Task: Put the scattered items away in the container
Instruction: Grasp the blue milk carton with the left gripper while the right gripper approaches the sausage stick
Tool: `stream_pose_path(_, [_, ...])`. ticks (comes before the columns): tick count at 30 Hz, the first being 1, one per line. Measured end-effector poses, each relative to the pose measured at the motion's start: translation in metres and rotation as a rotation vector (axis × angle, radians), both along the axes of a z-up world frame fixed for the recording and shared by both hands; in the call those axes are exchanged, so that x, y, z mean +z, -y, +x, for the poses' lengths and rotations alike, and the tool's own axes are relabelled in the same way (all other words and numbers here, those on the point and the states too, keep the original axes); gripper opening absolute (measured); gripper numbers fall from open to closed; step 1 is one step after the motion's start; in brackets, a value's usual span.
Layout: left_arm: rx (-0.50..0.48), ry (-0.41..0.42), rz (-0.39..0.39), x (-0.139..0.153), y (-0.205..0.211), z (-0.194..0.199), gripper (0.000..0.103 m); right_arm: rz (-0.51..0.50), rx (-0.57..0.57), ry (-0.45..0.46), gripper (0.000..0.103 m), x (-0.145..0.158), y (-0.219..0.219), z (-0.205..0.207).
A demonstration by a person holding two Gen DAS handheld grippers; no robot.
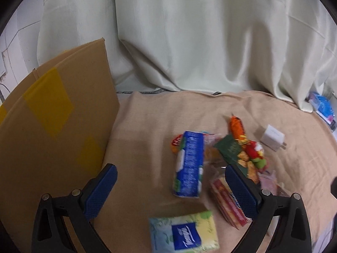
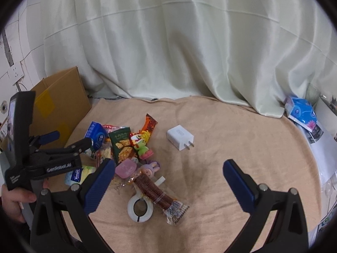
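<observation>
The brown cardboard box [image 1: 56, 130] with yellow tape patches stands left of the left claw [image 1: 170, 187], its wall rising just beside the left blue finger pad; its inside is hidden in both views, so what it holds cannot be told. The left claw gapes wide and empty above the beige cloth-covered tabletop [image 1: 147, 126]. Between its fingers, ahead, lies a blue rectangular packet [image 1: 189, 164], blurred, and nearer the camera a pale green and yellow tissue pack with a blue label [image 1: 185, 232]. At its right finger lie a red flat snack packet [image 1: 227, 202] and a dark green cracker packet [image 1: 228, 148], with an orange snack wrapper [image 1: 237, 126] and a white plug charger [image 1: 272, 137] beyond to the right. In the right wrist view a person's hand [image 2: 14, 200] holds the left tool at the far left. The right claw [image 2: 168, 168] is likewise spread wide and holds nothing. By its left finger sits the heap: a pink rounded case [image 2: 126, 169], a small bunny figure [image 2: 150, 167] and a red and green toy figure [image 2: 141, 145]. Between the fingers lie a white tape roll [image 2: 140, 208] and, touching it, a clear wrapped brown sausage stick [image 2: 155, 191]. The charger rests ahead, apart from the heap. Far right, a blue tissue pack [image 2: 301, 113] lies at the curtain's foot.
</observation>
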State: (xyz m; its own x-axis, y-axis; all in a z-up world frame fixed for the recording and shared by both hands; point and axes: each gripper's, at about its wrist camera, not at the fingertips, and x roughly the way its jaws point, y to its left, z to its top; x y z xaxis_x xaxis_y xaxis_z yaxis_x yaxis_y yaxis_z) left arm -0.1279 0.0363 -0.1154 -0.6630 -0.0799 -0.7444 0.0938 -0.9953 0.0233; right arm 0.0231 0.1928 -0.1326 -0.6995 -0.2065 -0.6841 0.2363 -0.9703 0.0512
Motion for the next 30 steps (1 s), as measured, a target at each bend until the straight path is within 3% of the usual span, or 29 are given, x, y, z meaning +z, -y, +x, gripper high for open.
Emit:
stream_pose_path(3, [-0.012,0.031,0.019,-0.01,0.003,-0.011,0.099,-0.004,0.019,0.019,0.103,-0.006,0.002,-0.005])
stream_pose_path(5, [-0.009,0.042,0.008,-0.017,0.003,-0.016,0.072,0.008,0.037,0.02,0.103,-0.011,0.005,-0.008])
stream_pose_path(9, [-0.058,0.096,-0.014,-0.033,-0.003,-0.025,0.051,0.034,0.072,0.039,0.103,-0.021,0.011,-0.012])
stream_pose_path(11, [-0.074,0.103,0.011,-0.039,-0.002,-0.027,0.028,0.027,0.091,0.061,0.103,-0.028,0.014,-0.014])
stream_pose_path(21, [-0.045,0.055,0.063,-0.021,0.014,-0.015,0.027,0.056,0.163,0.111,0.103,-0.046,0.025,-0.013])
stream_pose_path(26, [-0.014,0.035,0.073,-0.012,0.027,0.001,0.027,0.14,0.213,0.116,0.103,-0.059,0.038,-0.013])
stream_pose_path(30, [-0.007,0.031,0.081,-0.009,0.032,0.009,0.027,0.139,0.257,0.168,0.096,-0.072,0.046,-0.014])
